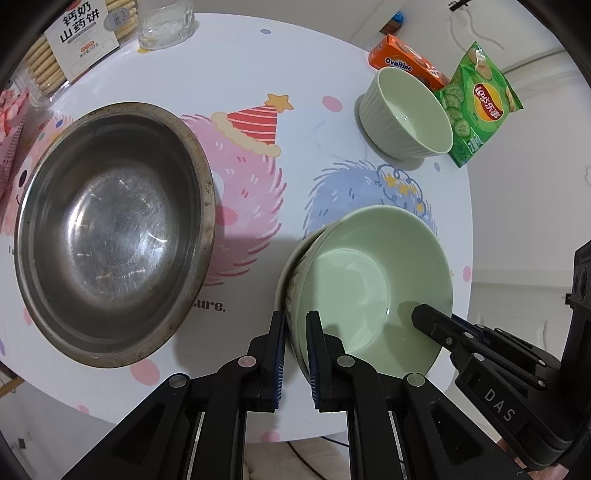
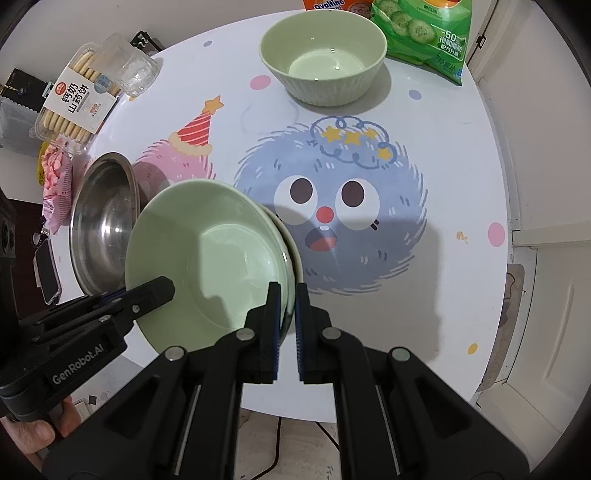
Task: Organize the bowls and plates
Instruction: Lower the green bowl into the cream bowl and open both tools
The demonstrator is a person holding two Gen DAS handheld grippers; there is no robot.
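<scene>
A light green plate (image 1: 373, 273) is held above the round table (image 1: 258, 66), with a second dish's rim showing behind it. My left gripper (image 1: 297, 325) is shut on the plate's near-left rim. My right gripper (image 2: 285, 295) is shut on its opposite rim; the plate also shows in the right wrist view (image 2: 214, 258). A large steel bowl (image 1: 110, 229) sits at the left, also seen in the right wrist view (image 2: 103, 225). A small ribbed green bowl (image 1: 406, 114) stands at the far side, also seen in the right wrist view (image 2: 323, 55).
A biscuit box (image 1: 79, 37) and a clear glass (image 1: 166, 22) stand at the far left. An orange Ovaltine box (image 1: 402, 59) and a green crisp bag (image 1: 480, 103) lie behind the small bowl. A pink packet (image 2: 55, 181) lies at the left edge.
</scene>
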